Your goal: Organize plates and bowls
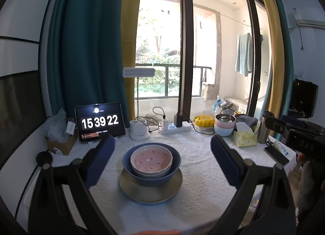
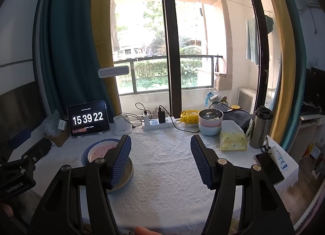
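Showing the stack of dishes directly ahead of the left tongs (image 1: 162, 153), sitting centred between the two blue ribbed pads: a pink speckled bowl (image 1: 151, 160) nesting inside a blue bowl (image 1: 151, 176), both resting on a beige plate (image 1: 150, 191) over the white textured cloth of the surface (image 1: 203, 184). Standing spread wide, touching nothing, with the stack lying just beyond the fingertips and open cloth on either side of it.

Showing the same stack from the right wrist view as lying to the near left, the blue bowl (image 2: 88, 151) and pink speckled bowl (image 2: 101, 149) being partly hidden behind the left-hand finger of the right tongs (image 2: 160, 158); the beige plate (image 2: 127, 176) peeping out beneath that finger. Standing spread as well, pinching nothing, aiming at bare cloth right of the stack.

Judging the left tongs as the nearer and better aligned: stack on their midline, no long axis to respect since all three pieces are round, so any rim approach serving equally.

Lying far right, near the window edge of the surface: a second pair of nested bowls, pink over pale blue (image 1: 223, 127), beside a yellow tissue pack (image 1: 243, 138); closer to the right tongs than to the left.
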Demonstrator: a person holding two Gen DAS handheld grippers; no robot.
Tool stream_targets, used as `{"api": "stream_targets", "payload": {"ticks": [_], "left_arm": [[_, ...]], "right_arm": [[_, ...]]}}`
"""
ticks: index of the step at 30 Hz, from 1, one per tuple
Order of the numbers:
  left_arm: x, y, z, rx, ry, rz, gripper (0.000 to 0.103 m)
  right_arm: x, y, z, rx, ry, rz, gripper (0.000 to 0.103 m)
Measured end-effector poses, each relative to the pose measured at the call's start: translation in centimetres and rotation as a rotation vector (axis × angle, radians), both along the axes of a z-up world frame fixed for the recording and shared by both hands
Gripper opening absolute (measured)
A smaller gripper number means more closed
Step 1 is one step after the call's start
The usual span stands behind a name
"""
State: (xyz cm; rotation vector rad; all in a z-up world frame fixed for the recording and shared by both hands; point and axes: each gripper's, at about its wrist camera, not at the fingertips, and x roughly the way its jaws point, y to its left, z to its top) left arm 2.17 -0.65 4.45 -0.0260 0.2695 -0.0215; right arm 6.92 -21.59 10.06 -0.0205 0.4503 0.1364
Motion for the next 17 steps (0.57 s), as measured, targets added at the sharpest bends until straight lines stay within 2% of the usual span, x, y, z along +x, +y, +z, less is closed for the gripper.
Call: {"api": "stream_targets", "payload": {"ticks": [17], "left_arm": [[0.11,-0.21,0.07,0.01,0.009,-0.009,0.096]], "right_arm": [[0.1,0.01,-0.37,0.007,0.01,-0.003,0.064]]}}
